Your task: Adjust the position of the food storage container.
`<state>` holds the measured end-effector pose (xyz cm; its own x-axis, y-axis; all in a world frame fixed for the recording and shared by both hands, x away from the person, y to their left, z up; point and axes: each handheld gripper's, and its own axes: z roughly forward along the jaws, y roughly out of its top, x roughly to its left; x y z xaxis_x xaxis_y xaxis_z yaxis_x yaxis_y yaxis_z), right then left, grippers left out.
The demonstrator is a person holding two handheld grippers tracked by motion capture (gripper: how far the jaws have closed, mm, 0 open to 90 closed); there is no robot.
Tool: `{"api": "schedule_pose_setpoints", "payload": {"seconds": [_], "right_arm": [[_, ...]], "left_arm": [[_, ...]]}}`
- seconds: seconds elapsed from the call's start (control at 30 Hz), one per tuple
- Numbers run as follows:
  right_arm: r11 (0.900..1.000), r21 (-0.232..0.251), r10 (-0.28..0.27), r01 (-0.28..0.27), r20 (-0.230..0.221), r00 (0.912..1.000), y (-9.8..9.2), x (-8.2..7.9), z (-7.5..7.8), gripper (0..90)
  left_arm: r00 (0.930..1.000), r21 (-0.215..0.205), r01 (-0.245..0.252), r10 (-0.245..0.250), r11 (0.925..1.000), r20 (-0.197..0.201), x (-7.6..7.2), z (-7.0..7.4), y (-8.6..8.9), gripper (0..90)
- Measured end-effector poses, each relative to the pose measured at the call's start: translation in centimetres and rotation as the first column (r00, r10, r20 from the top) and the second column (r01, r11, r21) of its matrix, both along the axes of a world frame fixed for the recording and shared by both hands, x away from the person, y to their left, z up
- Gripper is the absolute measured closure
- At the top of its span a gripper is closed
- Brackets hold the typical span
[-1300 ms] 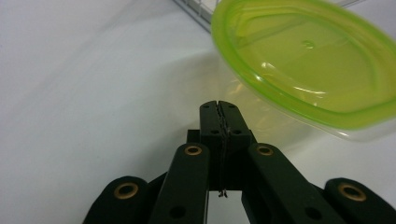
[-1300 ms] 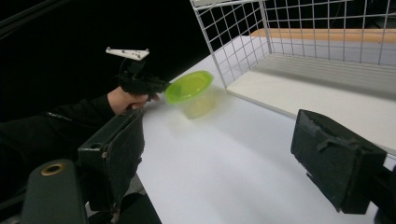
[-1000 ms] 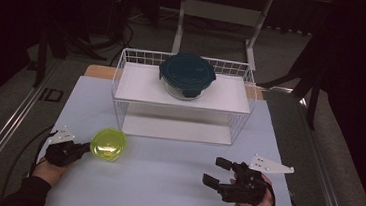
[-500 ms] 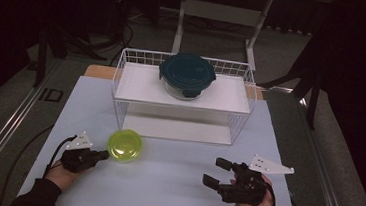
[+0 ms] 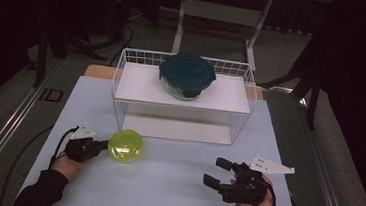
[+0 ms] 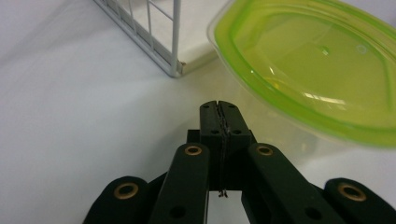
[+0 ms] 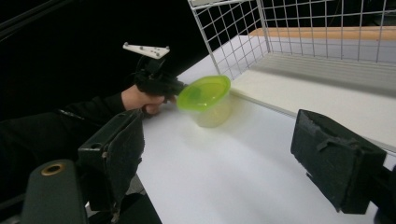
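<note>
While pushed: green-lidded container (image 5: 125, 145) sits nearer the wire rack (image 5: 120, 108) than before
Left gripper (image 5: 101, 146): jaws pressed together, against its rim
Right gripper (image 5: 219, 172): spread, unmoved

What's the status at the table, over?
Left gripper shut, tips against green-lidded container, nothing clamped. Right gripper open, empty. Container on the table, just in front of wire rack. Rack's corner post close to its path.
</note>
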<state>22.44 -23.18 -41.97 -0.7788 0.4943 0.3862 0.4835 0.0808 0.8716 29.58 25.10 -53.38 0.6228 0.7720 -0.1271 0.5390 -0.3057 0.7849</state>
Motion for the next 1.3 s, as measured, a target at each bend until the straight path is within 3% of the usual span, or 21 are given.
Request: {"api": "schedule_pose_setpoints", "payload": {"seconds": [0.17, 0.4, 0.43, 0.6, 0.63, 0.77, 0.9, 1.03, 1.13, 1.3], "right_arm": [[1.000, -0.002, -0.001, 0.001, -0.002, 1.0000, -0.1, 0.0, 0.0, 16.8], [1.000, 0.003, -0.008, 0.008, -0.004, 1.0000, -0.3, 0.0, -0.1, 16.8], [1.000, 0.001, -0.008, 0.008, -0.004, 1.0000, -0.3, -0.1, -0.1, 16.8], [1.000, 0.001, -0.006, 0.006, -0.003, 1.0000, -0.2, -0.1, 0.0, 16.9], [1.000, 0.000, -0.007, 0.007, -0.004, 1.0000, -0.2, -0.1, 0.0, 16.8], [1.000, 0.001, -0.008, 0.008, -0.004, 1.0000, -0.2, -0.1, -0.1, 16.8], [1.000, -0.002, -0.008, 0.008, 0.000, 1.0000, -0.3, -0.1, 0.0, 16.9], [1.000, 0.002, -0.009, 0.009, -0.001, 1.0000, -0.3, -0.1, 0.0, 16.8], [1.000, 0.002, -0.011, 0.011, -0.001, 0.9999, -0.3, -0.1, 0.0, 16.8], [1.000, -0.001, -0.011, 0.011, -0.001, 0.9999, -0.3, -0.1, 0.0, 16.8]], "left_arm": [[0.9997, -0.004, 0.022, -0.022, 0.9997, -0.006, 0.3, -0.1, -0.5, 89.5], [0.9975, -0.008, 0.070, -0.070, 0.9975, -0.004, -0.7, 0.3, -1.6, 89.5], [0.9953, 0.002, 0.096, -0.096, 0.9954, -0.004, -0.9, 0.3, -2.2, 89.4], [0.9916, 0.009, 0.129, -0.129, 0.9916, -0.014, -1.3, 0.4, -3.6, 89.4], [0.9871, 0.009, 0.160, -0.160, 0.9871, -0.013, -1.6, 0.4, -4.3, 89.4], [0.9789, 0.013, 0.204, -0.203, 0.9790, -0.023, -2.0, 0.6, -5.5, 89.4], [0.9781, 0.035, 0.207, -0.206, 0.9777, -0.027, -2.0, 0.5, -6.0, 89.5], [0.9876, 0.031, 0.154, -0.153, 0.9875, -0.034, -1.1, 0.4, -5.5, 89.4], [0.9894, 0.023, 0.141, -0.140, 0.9897, -0.038, -0.8, 0.2, -5.5, 89.4], [0.9846, 0.014, 0.170, -0.169, 0.9854, -0.045, -0.7, 0.1, -6.4, 89.4]]}}
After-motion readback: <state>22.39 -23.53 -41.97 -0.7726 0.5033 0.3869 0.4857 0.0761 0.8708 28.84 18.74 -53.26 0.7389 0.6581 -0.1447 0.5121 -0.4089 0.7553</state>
